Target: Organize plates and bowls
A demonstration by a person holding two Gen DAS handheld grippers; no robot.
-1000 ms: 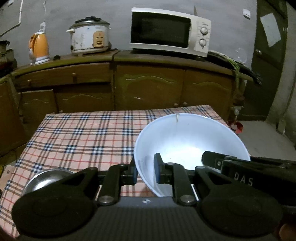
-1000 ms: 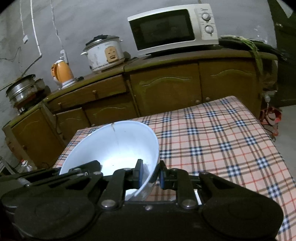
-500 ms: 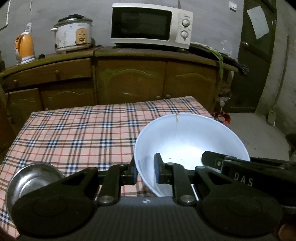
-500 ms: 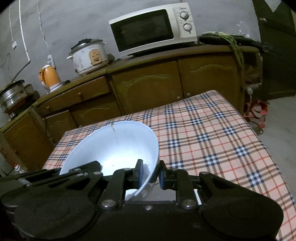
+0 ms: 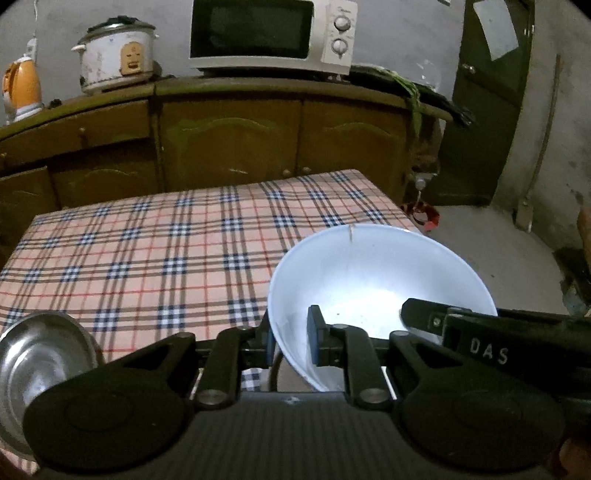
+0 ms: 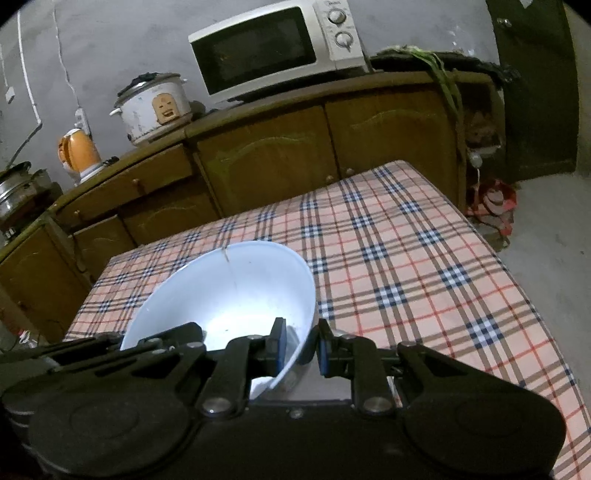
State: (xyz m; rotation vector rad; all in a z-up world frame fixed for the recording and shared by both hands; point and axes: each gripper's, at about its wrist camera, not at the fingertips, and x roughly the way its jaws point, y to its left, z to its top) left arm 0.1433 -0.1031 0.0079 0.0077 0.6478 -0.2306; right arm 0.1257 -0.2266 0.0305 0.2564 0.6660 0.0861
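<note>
A: Where the checked cloth covers it, the desk (image 5: 155, 254) takes up most of both views, with the wooden cabinets (image 5: 229, 136) behind it. What stands on those?

B: A microwave (image 5: 269, 35), a rice cooker (image 5: 114, 55) to its left, and an orange kettle (image 5: 20, 88) further left.

A: And the task's thing?

B: The white bowl (image 5: 369, 280) is held over the near right part of the desk, tilted, its opening turned up toward the cameras. A thin crack line runs down from its far rim.

A: Who has hold of it?

B: Both. The left hand-held gripper (image 5: 290, 341) is closed on the bowl's left wall, one finger outside and one inside. The right hand-held gripper (image 6: 298, 347) is clamped on the opposite side of the rim the same way, with one pad inside and one outside.

A: Anything else on the desk?

B: A steel bowl (image 5: 40, 369) sits at the near left edge, well apart from the white one. Whether the white bowl touches the cloth beneath, I cannot tell.
</note>
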